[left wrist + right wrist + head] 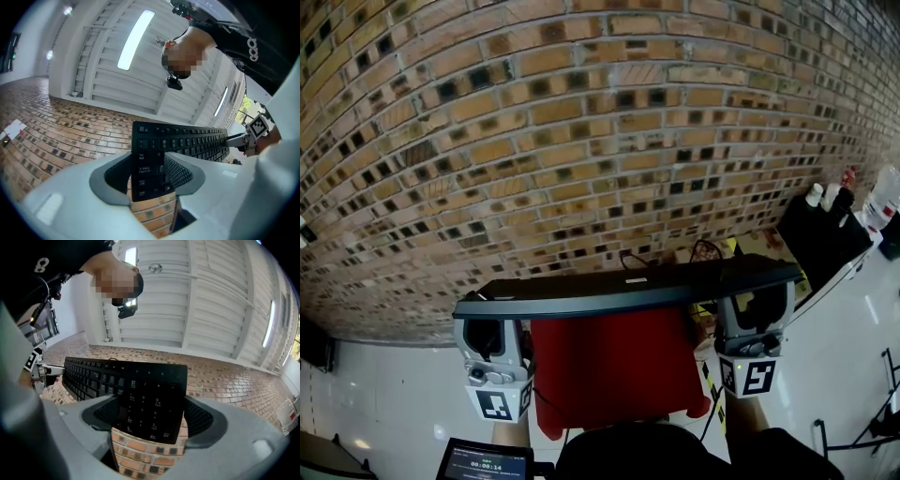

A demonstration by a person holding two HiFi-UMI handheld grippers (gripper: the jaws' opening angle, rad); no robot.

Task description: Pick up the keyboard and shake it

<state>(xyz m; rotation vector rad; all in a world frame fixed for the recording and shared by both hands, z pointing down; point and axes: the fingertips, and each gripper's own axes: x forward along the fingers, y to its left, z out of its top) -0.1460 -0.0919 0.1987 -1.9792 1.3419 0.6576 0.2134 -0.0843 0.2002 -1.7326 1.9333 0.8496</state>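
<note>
Across the middle of the head view we see the black keyboard [628,289] held up in the air, nearly level and edge-on to us, with brick paving [581,122] filling the upper frame behind it. At its left end the left gripper [487,323] has its fingers [180,169] clenched on the keyboard's short edge; in the left gripper view the key rows run away toward the right of the frame. At the right end the right gripper [755,307] grasps the number-pad end in the same way, its fingers [204,416] pressed to either side of the keyboard. Just below the keyboard, between the two grippers, sits a red object [614,375] we cannot identify. A small screen [483,461] shows at the lower left, and white bottles [879,197] stand at the right edge.
</note>
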